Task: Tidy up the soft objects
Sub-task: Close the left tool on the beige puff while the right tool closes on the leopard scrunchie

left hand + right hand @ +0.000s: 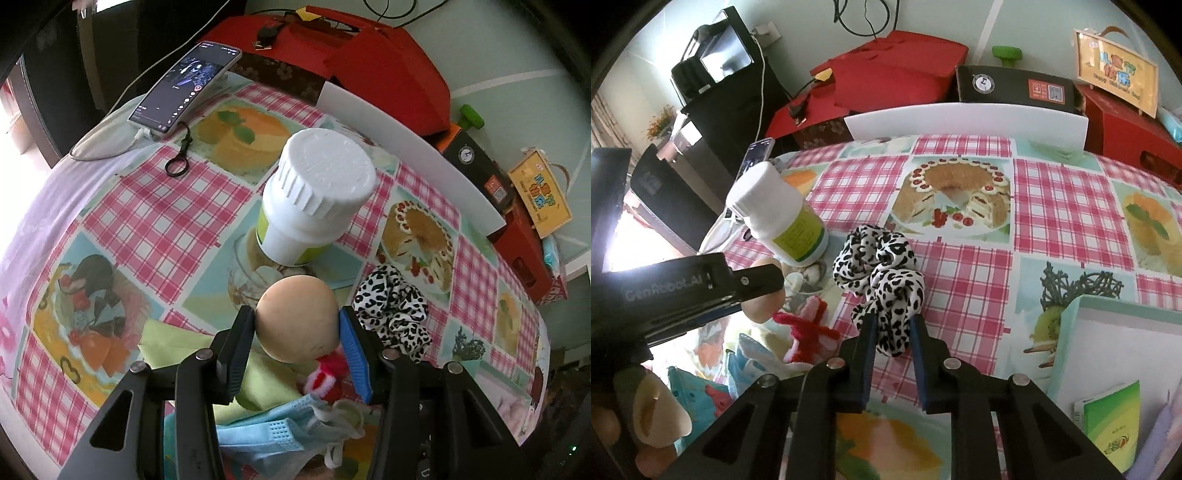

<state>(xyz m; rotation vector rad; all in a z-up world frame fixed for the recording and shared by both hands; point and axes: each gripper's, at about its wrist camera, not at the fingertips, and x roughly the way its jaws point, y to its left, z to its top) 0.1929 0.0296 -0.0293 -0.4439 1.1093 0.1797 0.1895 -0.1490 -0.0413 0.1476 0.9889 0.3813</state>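
Tan and smooth, the round head of a small doll [297,319] is clamped between the fingers of the left gripper [295,332], its red-and-white knitted body [325,380] trailing back toward the gripper's base; the face cannot be seen. Beneath the jaws a crumpled blue face mask [273,439] and a yellow-green cloth [177,341] are partly hidden by the black linkage. A white-capped bottle with a green label [314,195] is seen just ahead of the fingertips, tilted by the fisheye, and a phone [186,86] lies well beyond it, its screen too small to read.

In the right wrist view, a black-and-white leopard-print scrunchie [882,273] is pinched at its near end by the right gripper [892,332], the jaws closed on the fabric while the rest spreads forward on the pink checked tablecloth [1063,206]. To the left of that claw, the left gripper's arm crosses the frame and covers most of the doll's head. At lower right, a pale green tray [1067,332] is cut off by the frame edge, and a green booklet [1115,424] lies inside it. Objects at the far lower left are blurred and cannot be identified.
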